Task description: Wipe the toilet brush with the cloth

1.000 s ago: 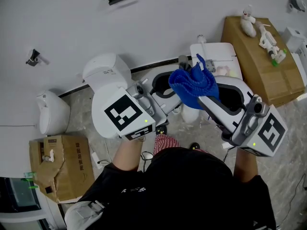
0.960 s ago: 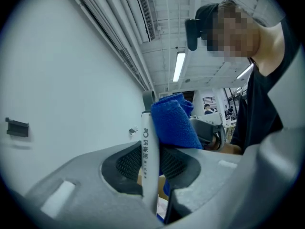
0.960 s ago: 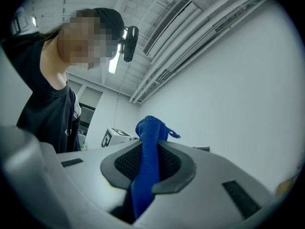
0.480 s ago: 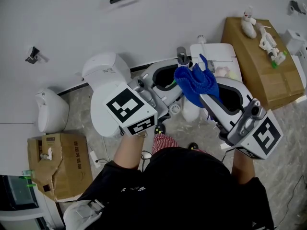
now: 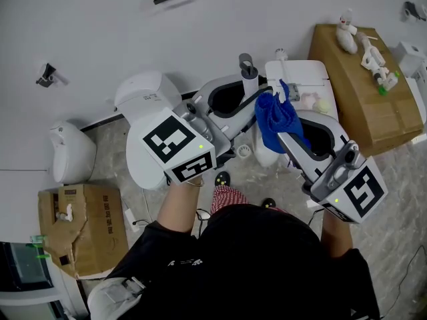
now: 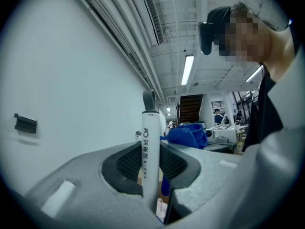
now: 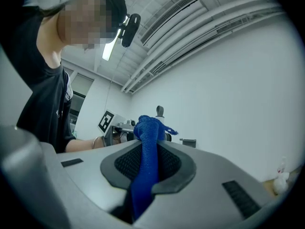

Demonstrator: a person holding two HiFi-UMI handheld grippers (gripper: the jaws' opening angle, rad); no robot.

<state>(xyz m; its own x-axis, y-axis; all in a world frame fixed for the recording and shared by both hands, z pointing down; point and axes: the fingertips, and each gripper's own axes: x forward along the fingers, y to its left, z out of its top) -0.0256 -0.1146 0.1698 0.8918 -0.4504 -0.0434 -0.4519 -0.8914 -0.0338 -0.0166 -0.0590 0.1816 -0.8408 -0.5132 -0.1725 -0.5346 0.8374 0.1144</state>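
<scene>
A white toilet brush handle (image 6: 150, 147) with a grey hanging loop (image 5: 247, 65) stands upright between the jaws of my left gripper (image 6: 151, 168), which is shut on it. The brush head is hidden below the jaws. My right gripper (image 7: 148, 166) is shut on a blue cloth (image 7: 147, 151), whose bunched end sticks out past the fingertips. In the head view the blue cloth (image 5: 275, 120) sits just right of the brush handle (image 5: 249, 82), close to it or touching it; I cannot tell which. Both grippers (image 5: 230, 105) (image 5: 290, 133) point away from me.
A white toilet (image 5: 143, 95) stands by the wall on the left, with a white rounded bin (image 5: 72, 155) further left. A torn cardboard box (image 5: 83, 229) lies at lower left. A brown box (image 5: 360, 79) with small items is at upper right, beside a white cabinet top (image 5: 303, 75).
The left gripper has shifted right and the brush handle now shows above and left of the cloth. The right gripper has sunk a little, and the cloth looks narrower.
</scene>
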